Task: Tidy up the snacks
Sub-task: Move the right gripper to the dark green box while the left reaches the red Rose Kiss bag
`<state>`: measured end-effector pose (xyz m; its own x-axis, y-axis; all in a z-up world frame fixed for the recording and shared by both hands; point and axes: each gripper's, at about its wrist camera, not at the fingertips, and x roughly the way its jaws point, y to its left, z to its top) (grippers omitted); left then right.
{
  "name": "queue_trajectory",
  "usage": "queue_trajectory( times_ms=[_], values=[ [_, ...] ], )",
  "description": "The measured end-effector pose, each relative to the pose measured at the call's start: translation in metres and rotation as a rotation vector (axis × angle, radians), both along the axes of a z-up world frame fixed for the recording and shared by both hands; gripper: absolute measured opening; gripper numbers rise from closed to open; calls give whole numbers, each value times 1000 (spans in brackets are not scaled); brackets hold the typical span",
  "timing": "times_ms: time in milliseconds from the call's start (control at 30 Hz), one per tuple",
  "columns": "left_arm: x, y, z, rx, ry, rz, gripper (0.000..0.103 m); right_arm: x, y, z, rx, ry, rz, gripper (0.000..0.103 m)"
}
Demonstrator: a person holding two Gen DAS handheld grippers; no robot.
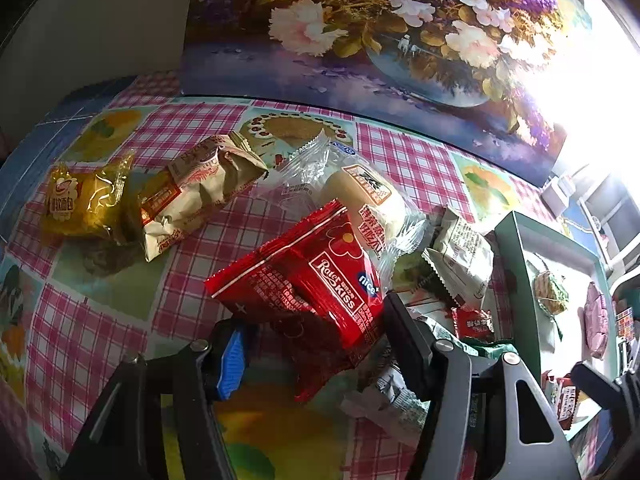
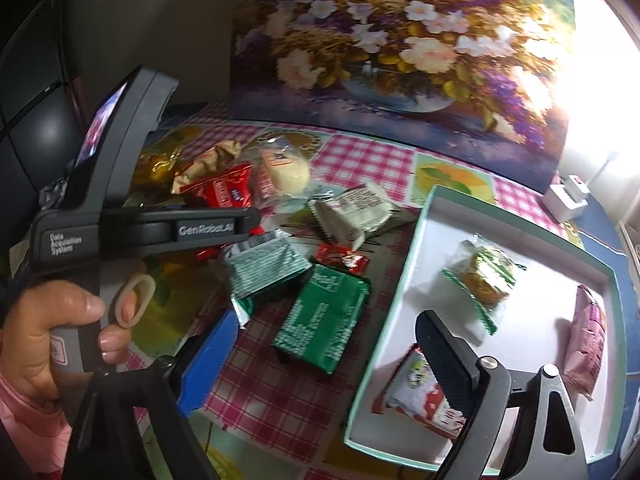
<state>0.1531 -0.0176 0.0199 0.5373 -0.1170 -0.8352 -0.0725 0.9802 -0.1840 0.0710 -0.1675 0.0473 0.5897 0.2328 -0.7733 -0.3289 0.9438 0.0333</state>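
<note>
My left gripper (image 1: 316,340) is open, its fingers on either side of a red Rater Kiss packet (image 1: 312,284) lying on the checked tablecloth; the packet also shows in the right wrist view (image 2: 224,192). Past it lie a clear-wrapped pale cake (image 1: 368,196), a beige paper-wrapped snack (image 1: 200,188) and a yellow bread packet (image 1: 84,204). My right gripper (image 2: 320,352) is open above a dark green packet (image 2: 324,320), beside the green-rimmed white box (image 2: 396,292). The box holds a wrapped round cookie (image 2: 484,276), a pink packet (image 2: 588,340) and a red-white packet (image 2: 416,396).
A silver-green packet (image 2: 268,268), a small red candy (image 2: 342,258) and a white-grey packet (image 2: 356,212) lie between the grippers. A flower painting (image 2: 400,40) leans along the table's back. The left hand-held device (image 2: 140,224) stands at the left. A white power strip (image 2: 568,196) sits at far right.
</note>
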Motion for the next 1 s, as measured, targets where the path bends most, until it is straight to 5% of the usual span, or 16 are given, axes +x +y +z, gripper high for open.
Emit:
queue_trajectory(
  times_ms=[367, 1000],
  values=[
    [-21, 15, 3, -7, -8, 18, 64, 8, 20, -9, -69, 24, 19, 92],
    [-42, 46, 2, -87, -13, 76, 64, 5, 39, -22, -209, 45, 19, 68]
  ],
)
